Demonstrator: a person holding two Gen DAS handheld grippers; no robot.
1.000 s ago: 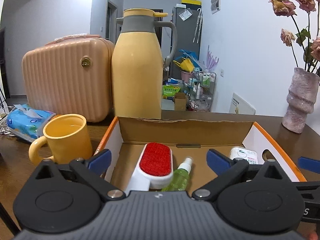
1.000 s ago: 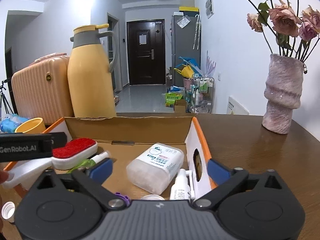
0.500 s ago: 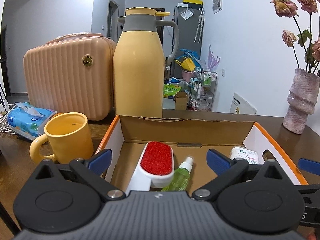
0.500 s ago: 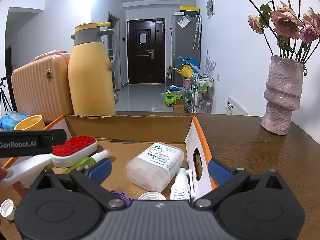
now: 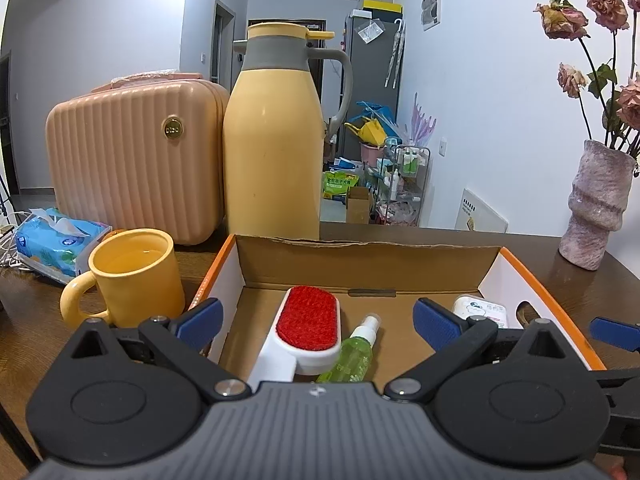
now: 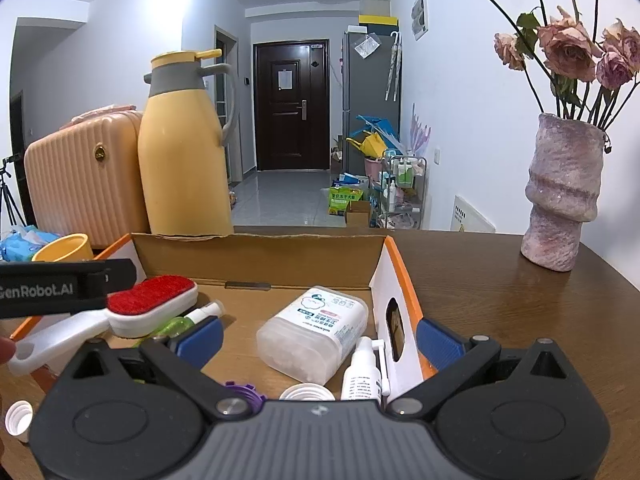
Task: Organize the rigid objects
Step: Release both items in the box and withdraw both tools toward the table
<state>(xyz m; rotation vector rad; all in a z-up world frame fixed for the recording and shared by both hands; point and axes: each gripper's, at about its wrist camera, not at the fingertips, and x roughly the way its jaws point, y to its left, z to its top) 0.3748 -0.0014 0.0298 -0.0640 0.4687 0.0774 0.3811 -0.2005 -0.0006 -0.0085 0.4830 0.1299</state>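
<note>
An open cardboard box [image 5: 360,264] with orange rims stands on the wooden table. In it lie a white brush with a red pad [image 5: 308,322], a green spray bottle [image 5: 354,354] and a clear white-capped container [image 6: 314,332]. A small white spray bottle [image 6: 362,374], a purple ring [image 6: 242,392] and a white cap [image 6: 306,392] lie at the box's near end. My left gripper [image 5: 318,320] is open and empty, just above the box's near left end. My right gripper [image 6: 318,334] is open and empty over the box's near right end.
A yellow mug [image 5: 132,276], a yellow thermos jug [image 5: 274,148], a peach case [image 5: 132,160] and a tissue pack [image 5: 56,240] stand left and behind the box. A pink vase with dried roses [image 6: 560,196] stands at right. A white cap [image 6: 18,418] lies left of the box.
Both grippers have drawn back slightly and risen a little; the box contents have not moved. Both stay open.
</note>
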